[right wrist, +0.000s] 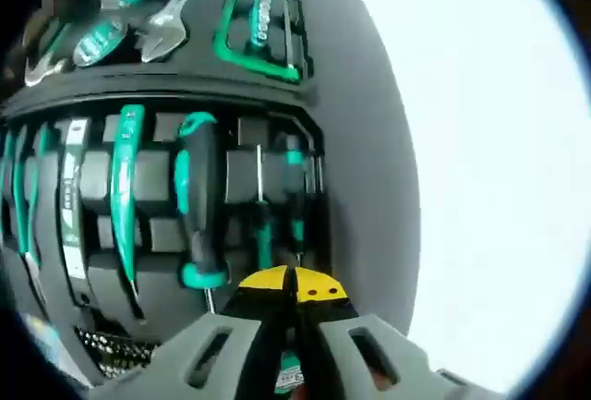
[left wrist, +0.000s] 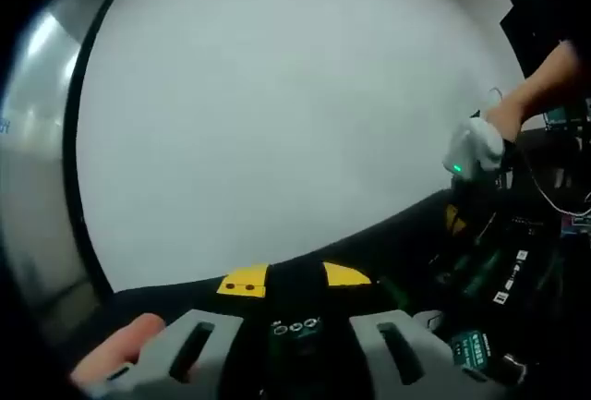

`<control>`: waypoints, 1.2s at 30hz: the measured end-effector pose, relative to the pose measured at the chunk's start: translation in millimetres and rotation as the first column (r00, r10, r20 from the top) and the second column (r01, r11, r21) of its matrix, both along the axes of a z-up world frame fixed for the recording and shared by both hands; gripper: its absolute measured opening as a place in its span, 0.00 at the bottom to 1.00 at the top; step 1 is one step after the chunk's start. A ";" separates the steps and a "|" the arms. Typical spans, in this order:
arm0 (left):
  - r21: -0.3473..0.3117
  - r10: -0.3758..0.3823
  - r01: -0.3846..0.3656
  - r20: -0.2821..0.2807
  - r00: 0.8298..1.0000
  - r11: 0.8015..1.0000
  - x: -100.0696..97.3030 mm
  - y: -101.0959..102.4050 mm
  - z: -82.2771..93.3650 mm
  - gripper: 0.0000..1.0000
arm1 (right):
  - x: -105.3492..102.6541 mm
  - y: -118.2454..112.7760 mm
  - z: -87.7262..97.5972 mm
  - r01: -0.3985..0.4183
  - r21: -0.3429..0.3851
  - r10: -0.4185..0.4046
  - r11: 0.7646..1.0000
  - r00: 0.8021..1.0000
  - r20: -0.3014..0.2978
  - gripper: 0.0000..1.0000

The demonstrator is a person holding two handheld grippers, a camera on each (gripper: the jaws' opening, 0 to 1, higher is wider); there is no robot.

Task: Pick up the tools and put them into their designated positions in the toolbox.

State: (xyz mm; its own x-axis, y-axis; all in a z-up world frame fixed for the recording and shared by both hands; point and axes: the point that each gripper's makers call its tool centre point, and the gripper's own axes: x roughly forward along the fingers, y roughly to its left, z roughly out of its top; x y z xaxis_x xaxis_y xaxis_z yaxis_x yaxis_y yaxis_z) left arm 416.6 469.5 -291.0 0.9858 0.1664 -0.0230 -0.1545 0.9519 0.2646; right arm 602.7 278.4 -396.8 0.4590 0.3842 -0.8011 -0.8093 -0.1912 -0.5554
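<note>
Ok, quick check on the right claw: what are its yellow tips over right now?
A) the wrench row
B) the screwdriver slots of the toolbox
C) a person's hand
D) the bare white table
B: in the right gripper view the right claw, its yellow tips closed together, sits over the toolbox slots beside the green-and-black screwdriver.

We see a matt black toolbox [right wrist: 360, 141] tray, glossy green-and-black plastic screwdriver [right wrist: 199, 201] handles, shiny bare metal wrenches [right wrist: 166, 26] at upper left, and a smooth white table [left wrist: 277, 114].
</note>
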 end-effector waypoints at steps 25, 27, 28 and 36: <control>0.037 -0.044 0.046 -0.065 0.997 0.998 6.4 -13.6 -15.7 0.20 | 23.2 -24.6 5.5 0.385 0.770 -0.467 0.508 0.875 -0.129 0.00; 0.045 -0.044 0.047 -0.070 0.997 0.998 7.0 -14.5 -16.6 0.20 | 18.8 -24.7 3.3 0.362 0.765 -0.462 0.533 0.882 -0.096 0.00; 0.046 -0.042 0.046 -0.073 0.996 0.998 7.2 -14.2 -17.1 0.20 | 18.8 -27.6 5.9 0.360 0.770 -0.472 0.526 0.877 -0.088 0.00; 0.052 -0.029 0.033 -0.077 0.997 0.998 5.9 -10.0 -17.9 0.20 | 10.5 -29.6 3.1 0.389 0.781 -0.440 0.489 0.883 -0.165 0.00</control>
